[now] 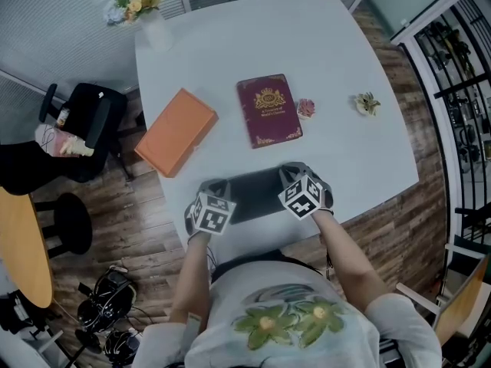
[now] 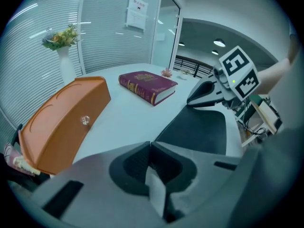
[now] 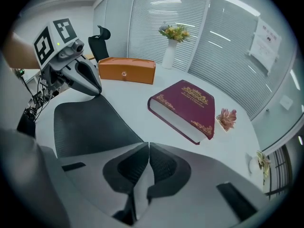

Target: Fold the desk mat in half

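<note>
A dark grey desk mat (image 1: 257, 194) lies on the white table (image 1: 337, 67) at its near edge, in front of the person. My left gripper (image 1: 209, 198) is shut on the mat's left near corner, and a thin pale edge shows between its pads (image 2: 135, 160). My right gripper (image 1: 298, 179) is shut on the right near corner in the same way. In the left gripper view the mat (image 2: 199, 129) runs from my left gripper (image 2: 151, 144) across to the right gripper (image 2: 209, 94). In the right gripper view the mat (image 3: 90, 125) stretches from my right gripper (image 3: 148, 144) to the left gripper (image 3: 88, 82).
Beyond the mat lie a burgundy book (image 1: 268, 110) and an orange box (image 1: 176, 131). A small pink flower (image 1: 306, 108) and a little dish (image 1: 367, 103) sit to the right. A vase of flowers (image 1: 146, 6) stands at the far left corner. A black chair (image 1: 88, 129) is left of the table.
</note>
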`<state>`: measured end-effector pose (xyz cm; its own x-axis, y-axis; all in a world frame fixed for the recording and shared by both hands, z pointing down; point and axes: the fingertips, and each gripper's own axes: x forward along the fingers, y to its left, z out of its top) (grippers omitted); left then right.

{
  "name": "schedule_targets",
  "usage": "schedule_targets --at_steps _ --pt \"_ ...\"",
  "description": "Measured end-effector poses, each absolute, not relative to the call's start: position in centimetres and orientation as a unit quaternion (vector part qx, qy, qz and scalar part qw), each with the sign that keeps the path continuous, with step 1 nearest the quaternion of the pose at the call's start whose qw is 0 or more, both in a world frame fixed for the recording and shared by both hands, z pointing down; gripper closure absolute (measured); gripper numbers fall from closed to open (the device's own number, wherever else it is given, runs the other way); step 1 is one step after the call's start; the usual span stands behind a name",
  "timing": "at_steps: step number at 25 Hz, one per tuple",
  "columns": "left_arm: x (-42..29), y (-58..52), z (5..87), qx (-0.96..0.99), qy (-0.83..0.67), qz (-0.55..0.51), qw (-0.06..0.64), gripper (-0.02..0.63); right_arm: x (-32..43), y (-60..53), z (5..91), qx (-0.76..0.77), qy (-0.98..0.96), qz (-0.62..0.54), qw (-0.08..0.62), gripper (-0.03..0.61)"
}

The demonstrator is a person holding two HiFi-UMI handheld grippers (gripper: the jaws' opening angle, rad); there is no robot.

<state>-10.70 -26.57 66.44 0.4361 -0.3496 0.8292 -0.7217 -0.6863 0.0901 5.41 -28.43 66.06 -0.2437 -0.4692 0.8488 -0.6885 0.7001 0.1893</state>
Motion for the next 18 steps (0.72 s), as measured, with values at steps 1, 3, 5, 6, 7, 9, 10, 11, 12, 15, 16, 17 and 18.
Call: schedule_targets --at_steps 1,3,5,6,7,9,10,11,12,15,16,17,18 --pt "-10.8 -26.5 66.7 0.816 -0.327 0.421 0.223 0.603 5.5 -28.4 66.3 0.37 -0.778 0.111 0.495 0.555" --pt "-11.1 -26.3 67.3 0.811 -0.329 0.43 0.222 0.603 5.9 -28.3 66.9 0.373 -0.771 0.111 0.505 0.561" --pt "-11.7 -26.1 67.8 0.806 -0.333 0.436 0.224 0.603 6.5 -28.2 67.3 0.376 -0.765 0.118 0.509 0.561" --pt "-11.9 -26.1 67.9 0.805 -0.334 0.435 0.227 0.604 6.7 -28.1 67.5 0.377 -0.764 0.122 0.509 0.56" --pt "-12.1 -26.1 68.0 0.804 -0.335 0.434 0.23 0.603 6.9 -28.0 67.6 0.377 -0.764 0.124 0.509 0.56" --pt "-12.0 -26.2 68.2 0.806 -0.333 0.433 0.228 0.603 7.0 -27.8 67.9 0.375 -0.763 0.127 0.511 0.56" --pt "-11.9 -26.1 68.3 0.806 -0.331 0.435 0.225 0.603 7.0 -27.6 68.1 0.375 -0.762 0.129 0.512 0.561" --pt "-11.9 -26.1 68.4 0.807 -0.329 0.438 0.222 0.603 7.0 -27.5 68.2 0.375 -0.761 0.13 0.513 0.56" --pt "-11.8 -26.0 68.5 0.807 -0.329 0.44 0.219 0.603 7.0 -27.4 68.4 0.375 -0.76 0.131 0.514 0.56" --pt "-11.8 -26.3 68.9 0.806 -0.332 0.442 0.213 0.603 7.0 -27.5 68.6 0.376 -0.76 0.132 0.513 0.561" --pt "-11.8 -26.4 69.0 0.806 -0.331 0.443 0.21 0.603 7.0 -27.6 68.6 0.375 -0.761 0.133 0.513 0.561" --pt "-11.8 -26.4 69.1 0.807 -0.33 0.444 0.208 0.603 7.0 -27.6 68.6 0.375 -0.761 0.134 0.512 0.56" --pt "-11.8 -26.4 69.1 0.807 -0.327 0.446 0.207 0.603 7.0 -27.6 68.6 0.375 -0.761 0.136 0.511 0.561"
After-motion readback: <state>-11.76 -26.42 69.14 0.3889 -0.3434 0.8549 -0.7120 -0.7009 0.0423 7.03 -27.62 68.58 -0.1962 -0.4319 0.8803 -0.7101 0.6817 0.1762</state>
